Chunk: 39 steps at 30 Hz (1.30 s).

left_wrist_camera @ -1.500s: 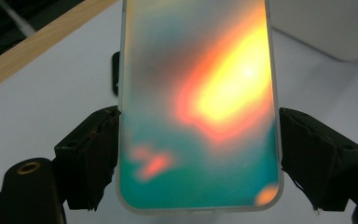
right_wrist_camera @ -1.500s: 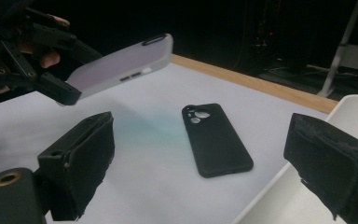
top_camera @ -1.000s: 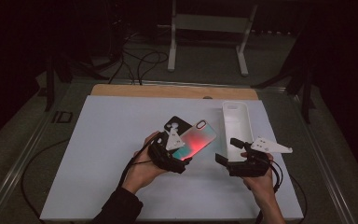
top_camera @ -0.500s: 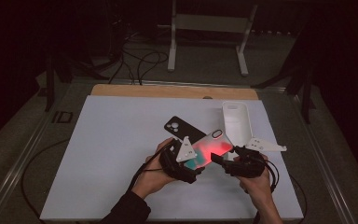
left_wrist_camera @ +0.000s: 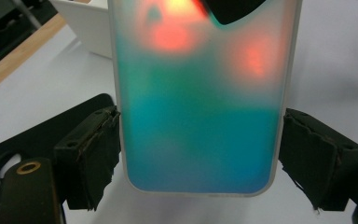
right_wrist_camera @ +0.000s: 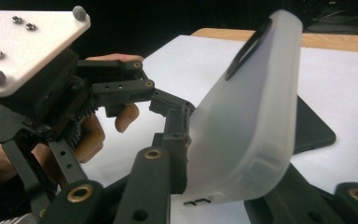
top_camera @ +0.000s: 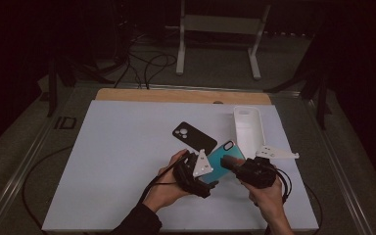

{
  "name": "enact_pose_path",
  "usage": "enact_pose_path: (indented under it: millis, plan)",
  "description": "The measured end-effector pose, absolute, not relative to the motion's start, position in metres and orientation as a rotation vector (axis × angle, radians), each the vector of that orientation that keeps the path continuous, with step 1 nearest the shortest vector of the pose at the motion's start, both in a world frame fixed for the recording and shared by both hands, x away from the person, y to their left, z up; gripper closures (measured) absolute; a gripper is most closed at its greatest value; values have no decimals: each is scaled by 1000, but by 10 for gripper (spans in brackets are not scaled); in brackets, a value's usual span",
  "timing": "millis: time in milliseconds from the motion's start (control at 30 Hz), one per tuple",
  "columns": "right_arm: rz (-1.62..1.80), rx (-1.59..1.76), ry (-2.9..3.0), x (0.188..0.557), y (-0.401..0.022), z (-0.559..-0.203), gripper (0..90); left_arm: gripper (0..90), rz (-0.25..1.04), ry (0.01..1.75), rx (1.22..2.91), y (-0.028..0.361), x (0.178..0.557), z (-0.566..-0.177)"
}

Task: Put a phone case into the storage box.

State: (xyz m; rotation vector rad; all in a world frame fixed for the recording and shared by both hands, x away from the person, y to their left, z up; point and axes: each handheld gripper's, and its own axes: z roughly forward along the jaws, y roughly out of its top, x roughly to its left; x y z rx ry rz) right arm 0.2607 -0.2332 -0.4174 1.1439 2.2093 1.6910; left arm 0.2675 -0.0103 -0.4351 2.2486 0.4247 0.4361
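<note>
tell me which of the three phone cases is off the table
The translucent teal phone case, held up between both tongs. The black phone case lies flat on the white table top; the white phone case rests farther back.

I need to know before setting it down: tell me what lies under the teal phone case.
Under the teal phone case is white table; the left gripper clamps its edges. A black case's corner reaches behind it. The strip beneath stays covered.

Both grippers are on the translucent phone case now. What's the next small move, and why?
Probably peel one corner slowly with the right gripper. Its jaws have just been closing on the translucent case near the camera cutout, while the left gripper clamps the case's long edges and holds it tilted off the white mat, clear of the black case.
</note>
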Motion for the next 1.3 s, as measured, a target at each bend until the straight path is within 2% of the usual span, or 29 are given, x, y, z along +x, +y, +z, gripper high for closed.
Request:
enact_pose_path:
  millis: [67, 167, 400, 667, 867, 1033, 1300]
  plan:
    - [1705, 1141, 2213, 260, -232, -417, 860, 190, 429, 435, 2245, -11, 268, -436]
    - [1647, 1108, 2199, 257, -229, -416, 864, 148, 432, 450, 2230, -9, 269, -437]
    - [1635, 1081, 2183, 255, -231, -415, 866, 118, 335, 488, 2196, 4, 275, -434]
    - [1698, 962, 2186, 249, -233, -406, 866, 55, 203, 478, 2158, 14, 279, -432]
    - [1823, 870, 2212, 246, -234, -401, 864, 29, 59, 442, 2137, 19, 280, -434]
    - [1894, 808, 2248, 244, -232, -400, 864, 157, 5, 419, 2093, 24, 281, -435]
    - [1959, 788, 2263, 246, -232, -403, 864, 304, -49, 381, 2079, 25, 280, -434]
